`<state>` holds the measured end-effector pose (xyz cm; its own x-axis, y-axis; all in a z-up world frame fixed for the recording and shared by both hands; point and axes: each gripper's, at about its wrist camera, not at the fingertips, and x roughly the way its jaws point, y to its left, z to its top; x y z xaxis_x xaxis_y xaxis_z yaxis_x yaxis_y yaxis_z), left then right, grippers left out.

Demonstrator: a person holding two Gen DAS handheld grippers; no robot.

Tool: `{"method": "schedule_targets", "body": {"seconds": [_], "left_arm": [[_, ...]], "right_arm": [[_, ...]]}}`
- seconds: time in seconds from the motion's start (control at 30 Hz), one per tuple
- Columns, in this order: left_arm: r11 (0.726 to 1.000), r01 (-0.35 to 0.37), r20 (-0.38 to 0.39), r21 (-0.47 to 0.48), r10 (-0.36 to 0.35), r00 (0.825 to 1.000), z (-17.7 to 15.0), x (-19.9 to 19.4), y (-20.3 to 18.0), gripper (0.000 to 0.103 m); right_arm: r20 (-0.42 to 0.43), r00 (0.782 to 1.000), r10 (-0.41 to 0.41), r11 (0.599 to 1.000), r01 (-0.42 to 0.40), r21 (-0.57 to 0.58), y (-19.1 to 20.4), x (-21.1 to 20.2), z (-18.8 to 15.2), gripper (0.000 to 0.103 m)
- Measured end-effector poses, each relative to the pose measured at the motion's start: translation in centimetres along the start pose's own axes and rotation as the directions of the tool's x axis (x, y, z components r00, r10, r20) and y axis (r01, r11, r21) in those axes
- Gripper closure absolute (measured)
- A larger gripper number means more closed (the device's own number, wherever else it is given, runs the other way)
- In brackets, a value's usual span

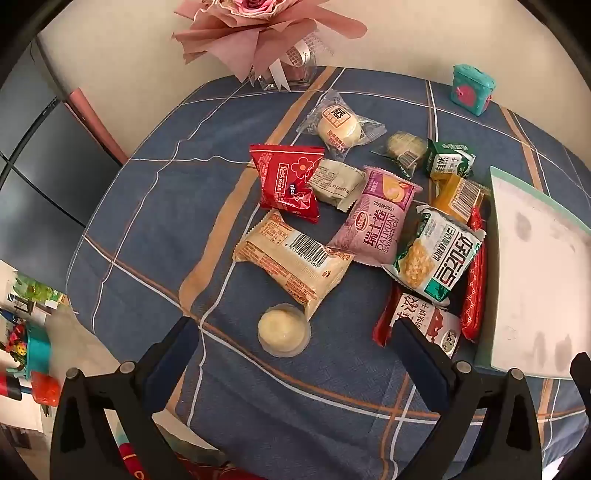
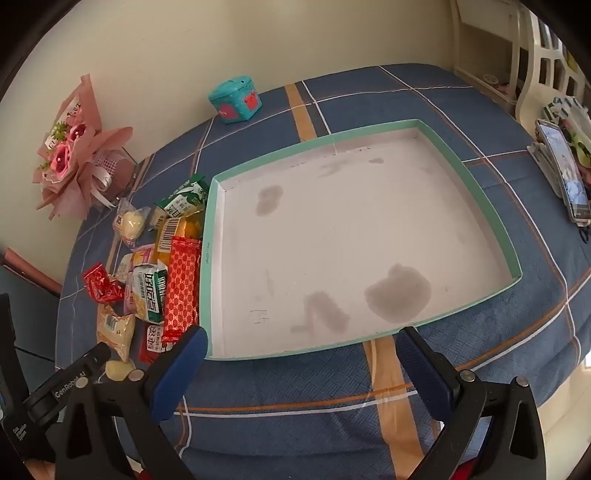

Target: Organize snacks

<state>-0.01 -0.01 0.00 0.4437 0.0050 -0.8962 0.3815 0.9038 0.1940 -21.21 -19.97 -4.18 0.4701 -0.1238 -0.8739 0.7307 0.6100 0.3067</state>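
Several wrapped snacks lie in a pile on the blue plaid tablecloth (image 1: 147,206): a red pack (image 1: 286,182), a beige barcode pack (image 1: 291,258), a pink Swiss roll pack (image 1: 378,218), a green-white corn pack (image 1: 436,254) and a round jelly cup (image 1: 283,329). My left gripper (image 1: 295,343) is open, hovering just before the jelly cup. A shallow white box with a teal rim (image 2: 362,236) stands empty right of the pile. My right gripper (image 2: 301,350) is open and empty at the box's near edge. The left gripper's body (image 2: 66,380) shows in the right wrist view.
A pink bouquet (image 1: 258,33) in a glass vase and a teal toy box (image 1: 472,88) stand at the table's far edge by the wall. A phone on a stand (image 2: 565,173) is at the right edge. A long red pack (image 2: 181,284) lies against the box's left wall.
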Motion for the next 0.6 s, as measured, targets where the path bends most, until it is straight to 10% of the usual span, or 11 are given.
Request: {"method": "schedule_targets", "body": {"seconds": [0.6], "left_arm": [[0.999, 0.053, -0.014, 0.004, -0.053, 0.999, 0.3, 0.3, -1.5, 0.000]], "right_arm": [[-0.019, 1.000, -0.002, 0.998, 0.001, -0.059, 1.2, 0.6, -0.4, 0.000]]}}
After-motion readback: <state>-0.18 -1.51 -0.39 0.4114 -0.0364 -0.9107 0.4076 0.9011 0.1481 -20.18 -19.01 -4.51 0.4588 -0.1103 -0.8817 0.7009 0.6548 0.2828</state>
